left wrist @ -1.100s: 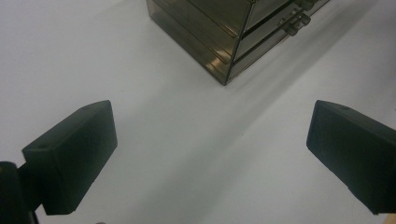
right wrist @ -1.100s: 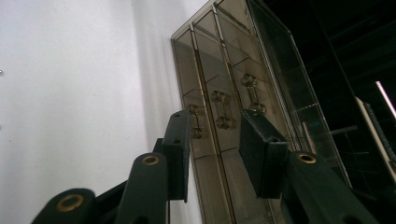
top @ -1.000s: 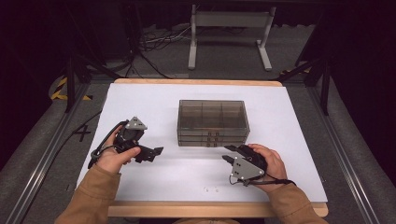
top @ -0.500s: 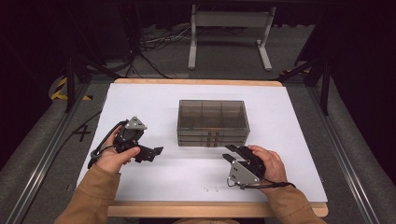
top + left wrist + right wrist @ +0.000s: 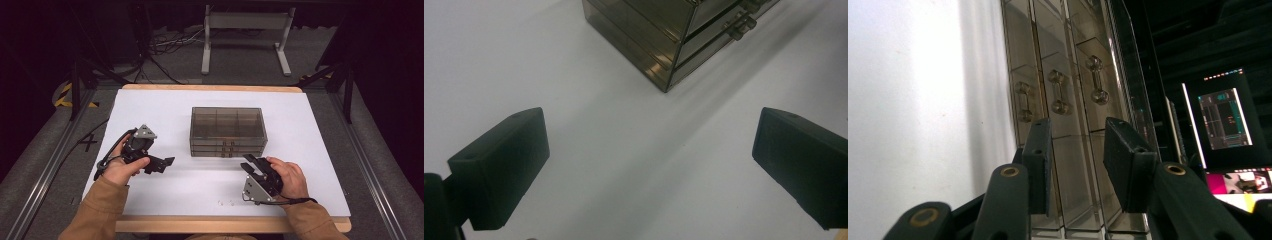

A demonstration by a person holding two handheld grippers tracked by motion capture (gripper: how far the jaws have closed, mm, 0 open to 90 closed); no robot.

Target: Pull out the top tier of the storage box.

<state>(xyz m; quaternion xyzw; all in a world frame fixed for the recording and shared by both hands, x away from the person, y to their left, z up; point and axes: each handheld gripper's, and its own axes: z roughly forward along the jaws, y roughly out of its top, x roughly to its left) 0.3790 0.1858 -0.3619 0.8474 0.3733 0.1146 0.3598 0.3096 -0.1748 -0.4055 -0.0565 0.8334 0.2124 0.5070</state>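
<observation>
Smoky clear drawer box (image 5: pixel 227 131) mid-bench (image 5: pixel 150 105), three drawers stacked, handles facing the person. Left gripper (image 5: pixel 162 163) held low off the box's front left corner, well apart from it, fingers (image 5: pixel 499 167) spread wide with nothing between. Right gripper (image 5: pixel 252 163) just in front of the box's right front, rolled sideways, fingers (image 5: pixel 1040 165) partly apart, empty, aimed at the drawer fronts below the handles (image 5: pixel 1058 92). Lit screens (image 5: pixel 1225 120) off in the dark behind, in the right gripper view.
</observation>
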